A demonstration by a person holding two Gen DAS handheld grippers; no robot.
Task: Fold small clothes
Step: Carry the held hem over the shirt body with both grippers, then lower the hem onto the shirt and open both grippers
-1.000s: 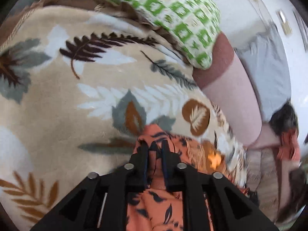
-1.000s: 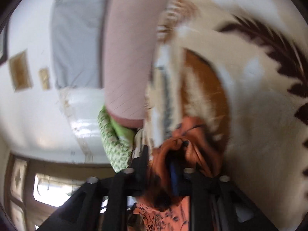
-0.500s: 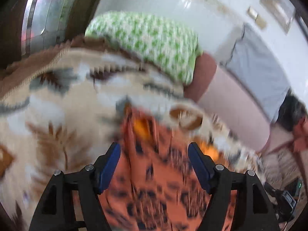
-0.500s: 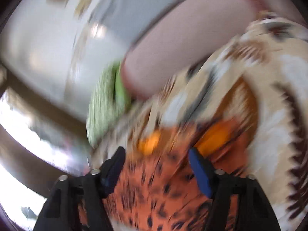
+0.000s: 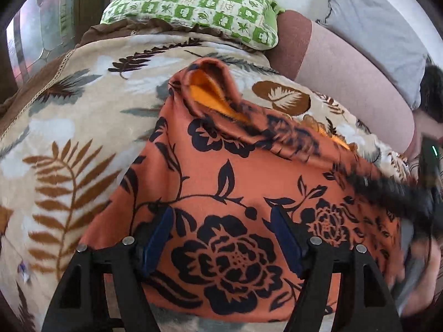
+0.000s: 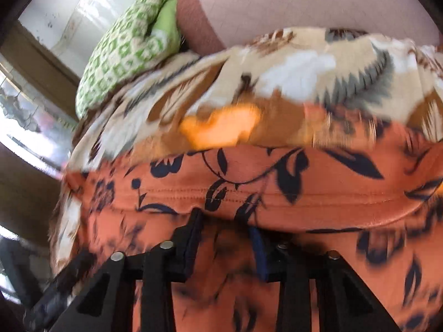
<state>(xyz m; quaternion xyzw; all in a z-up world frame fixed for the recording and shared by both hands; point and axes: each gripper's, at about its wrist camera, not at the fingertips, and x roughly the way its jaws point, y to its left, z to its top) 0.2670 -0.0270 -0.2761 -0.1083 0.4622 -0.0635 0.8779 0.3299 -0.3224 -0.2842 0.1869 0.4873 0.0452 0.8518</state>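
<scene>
**Orange floral garment spread on the leaf-print blanket**

While both grippers hang low over the cloth, we see the orange garment (image 5: 249, 171) with its black flower print lying on a beige blanket (image 5: 69, 127) patterned with brown and grey leaves. Our left gripper (image 5: 221, 238) has its fingers (image 5: 156, 238) spread wide, one on each side of a large black rose in the print, and nothing sits between them. At the far edge of the garment, a fold stands up and shows a brighter orange inner side (image 5: 206, 88). Beyond it, at the far end of the bed, lies a green-and-cream checked pillow (image 5: 193, 2), with a pink and brown bolster (image 5: 346, 63) to its right and a grey pillow (image 5: 376, 27) farther right still.

From the right wrist view, the picture is blurred. Our right gripper (image 6: 225, 229) is right at a stitched hem (image 6: 277, 199) of the garment (image 6: 277, 171), with its fingers (image 6: 191, 235) apart by a modest gap; cloth lies over that gap, and we cannot tell whether any of it is pinched. On the far left the green pillow (image 6: 121, 49) shows again, touching the bolster (image 6: 277, 5).
</scene>
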